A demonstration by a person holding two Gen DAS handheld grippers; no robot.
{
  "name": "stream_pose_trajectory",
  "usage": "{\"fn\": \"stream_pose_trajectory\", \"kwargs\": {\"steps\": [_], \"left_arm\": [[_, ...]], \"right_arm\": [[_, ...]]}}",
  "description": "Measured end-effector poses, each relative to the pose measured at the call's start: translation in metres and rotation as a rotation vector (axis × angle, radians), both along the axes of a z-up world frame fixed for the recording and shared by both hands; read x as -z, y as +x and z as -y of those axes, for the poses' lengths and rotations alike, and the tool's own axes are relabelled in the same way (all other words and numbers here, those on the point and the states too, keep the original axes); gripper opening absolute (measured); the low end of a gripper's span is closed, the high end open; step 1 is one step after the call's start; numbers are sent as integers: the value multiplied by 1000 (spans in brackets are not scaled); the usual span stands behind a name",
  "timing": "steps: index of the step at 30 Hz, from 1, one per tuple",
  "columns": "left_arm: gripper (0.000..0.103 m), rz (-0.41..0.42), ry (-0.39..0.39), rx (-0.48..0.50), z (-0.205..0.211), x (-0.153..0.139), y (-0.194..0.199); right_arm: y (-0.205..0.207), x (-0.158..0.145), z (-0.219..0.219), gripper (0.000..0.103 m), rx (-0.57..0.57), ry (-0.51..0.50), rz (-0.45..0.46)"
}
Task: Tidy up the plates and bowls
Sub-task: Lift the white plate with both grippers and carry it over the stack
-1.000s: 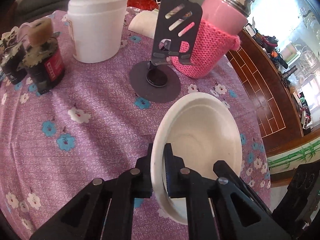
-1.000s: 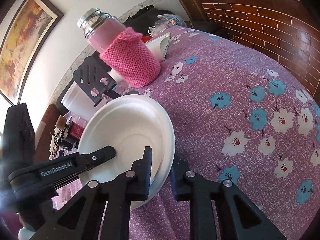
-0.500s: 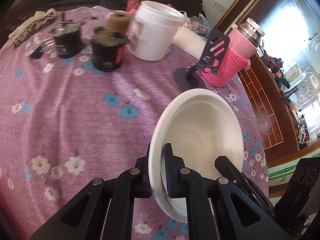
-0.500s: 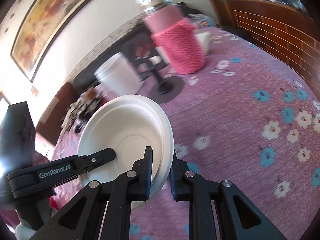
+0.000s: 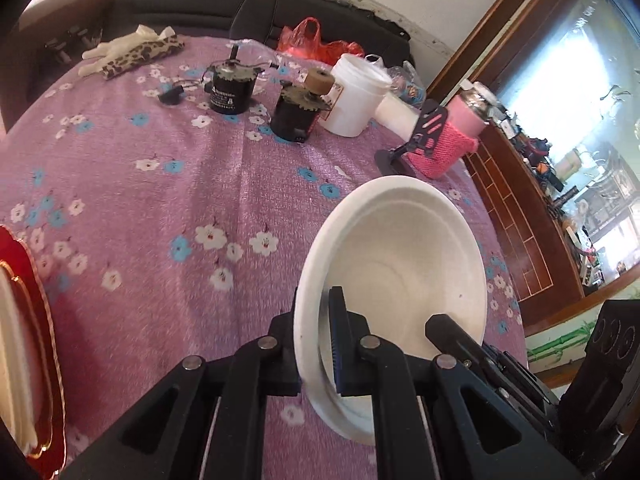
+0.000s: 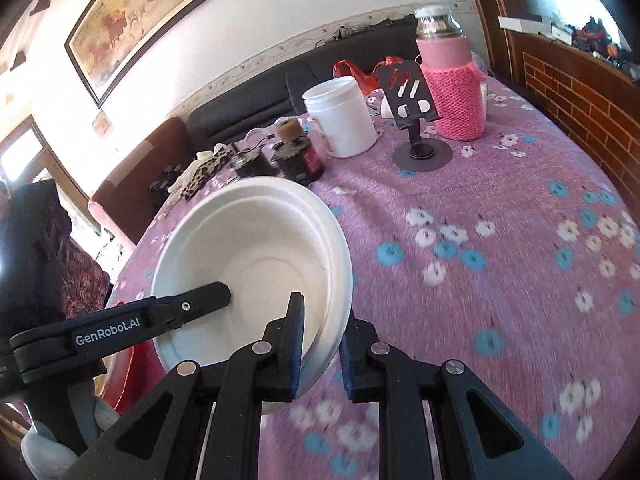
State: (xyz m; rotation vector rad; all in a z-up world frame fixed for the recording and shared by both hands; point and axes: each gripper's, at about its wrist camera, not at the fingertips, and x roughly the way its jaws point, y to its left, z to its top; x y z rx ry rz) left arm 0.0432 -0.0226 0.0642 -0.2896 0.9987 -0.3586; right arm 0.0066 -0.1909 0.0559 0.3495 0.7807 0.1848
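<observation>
Pinching white bowl (image 5: 404, 256) rim: left claw (image 5: 314, 354), right claw (image 6: 320, 354) opposite.

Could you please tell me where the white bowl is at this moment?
The white bowl is held above the purple tablecloth, its rim pinched by the left gripper and the right gripper, in front of the phone stand.

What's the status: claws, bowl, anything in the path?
Left claw and right claw both clamp the white bowl rim, held tilted above the tablecloth. Red tray at left; no obstruction seen.
</observation>
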Motion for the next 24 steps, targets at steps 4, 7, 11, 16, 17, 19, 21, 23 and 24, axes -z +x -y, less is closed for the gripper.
{"fn": "stream_pose_trajectory", "kwargs": {"steps": [4, 7, 11, 16, 17, 19, 21, 23, 24], "left_arm": [[8, 39, -18, 8, -9, -6, -31], [8, 51, -39, 14, -21, -9, -51], [8, 67, -57, -4, -49, -14, -75], [9, 120, -69, -81, -98, -30, -102], [9, 135, -66, -103, -109, -33, -108], [9, 171, -55, -160, -135, -42, -120], [9, 204, -37, -220, -160, -50, -133], [9, 226, -14, -271, -182, -54, -143], [9, 235, -1, -306, -195, -55, -148]], "right_arm": [[-31, -10, -12, 17, 27, -28, 12], [-54, -15, -21, 17, 37, -40, 11], [-78, -27, -44, 17, 23, -66, 25], [-96, -43, -95, 17, -38, -130, 73], [-97, -45, -106, 17, -57, -132, 82], [-100, -51, -130, 18, -100, -130, 98], [-102, -56, -156, 18, -150, -132, 117], [-103, -61, -181, 18, -200, -130, 132], [-102, -62, -196, 18, -227, -133, 138]]}}
